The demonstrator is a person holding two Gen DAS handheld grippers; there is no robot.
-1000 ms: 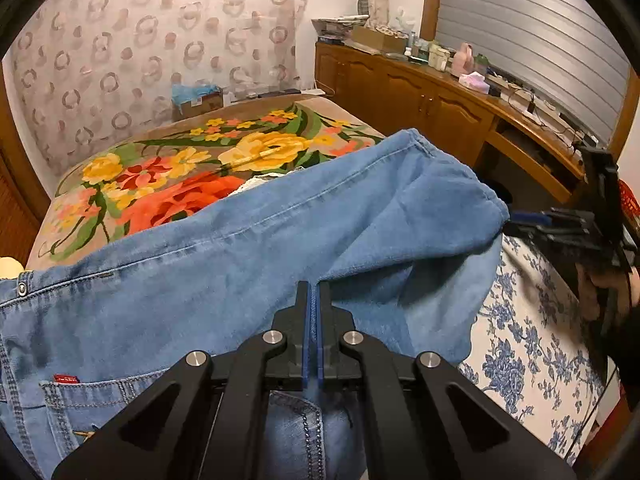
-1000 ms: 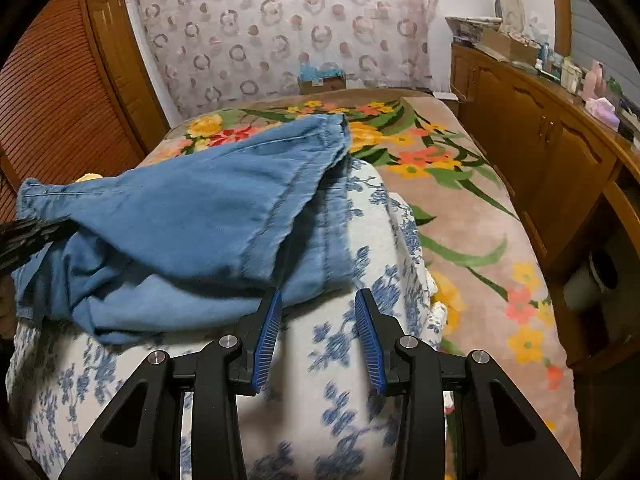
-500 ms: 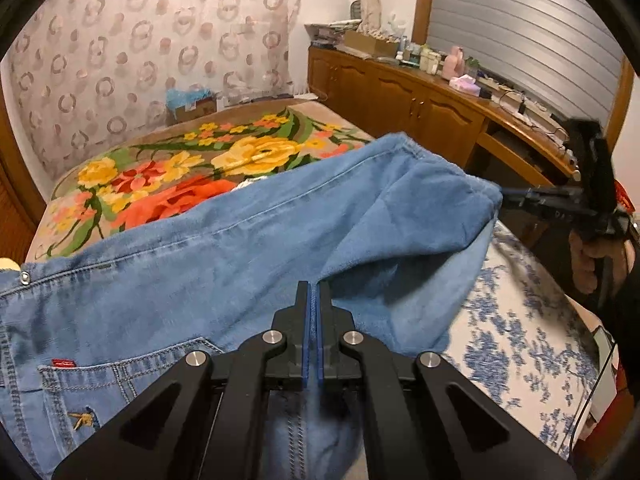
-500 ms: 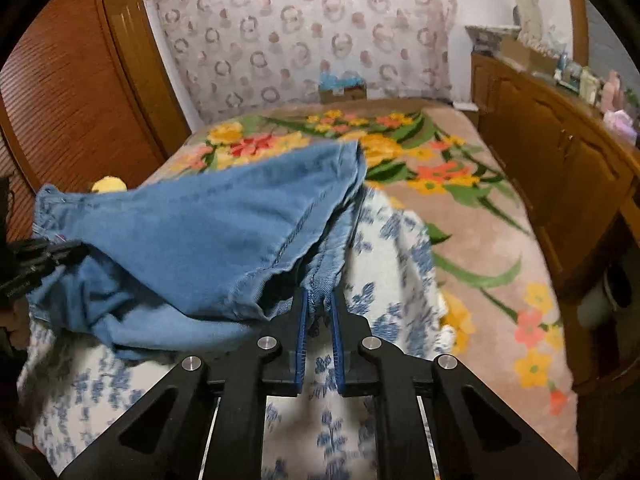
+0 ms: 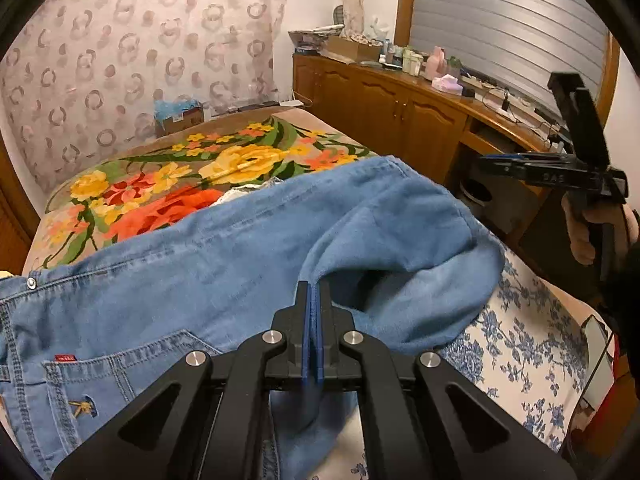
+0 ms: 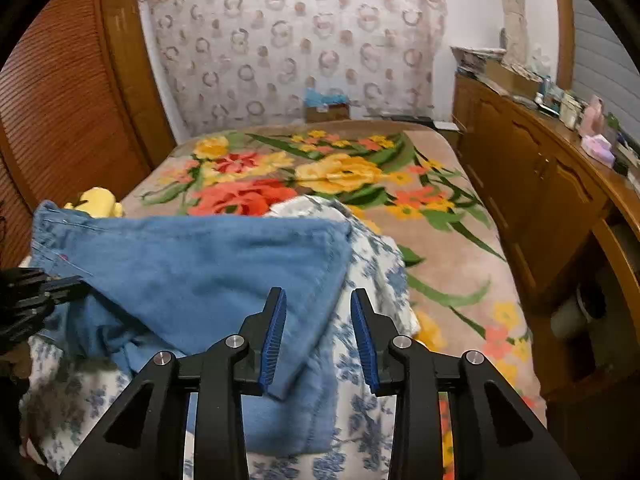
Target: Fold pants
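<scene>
The blue pants [image 5: 224, 264] lie on the bed [image 6: 448, 280], over a flowery sheet [image 5: 528, 344]. The left gripper [image 5: 314, 308] pinches a fold of the pants tight. The right gripper [image 6: 318, 320] is opening, with a pants edge loose between its jaws.

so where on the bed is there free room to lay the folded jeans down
The flowered blanket lies bare from the jeans to the cardboard box by the far wall. Its strip along the wooden cabinets is also free. The near end is crowded: jeans and both grippers over the blue-flowered sheet.
</scene>
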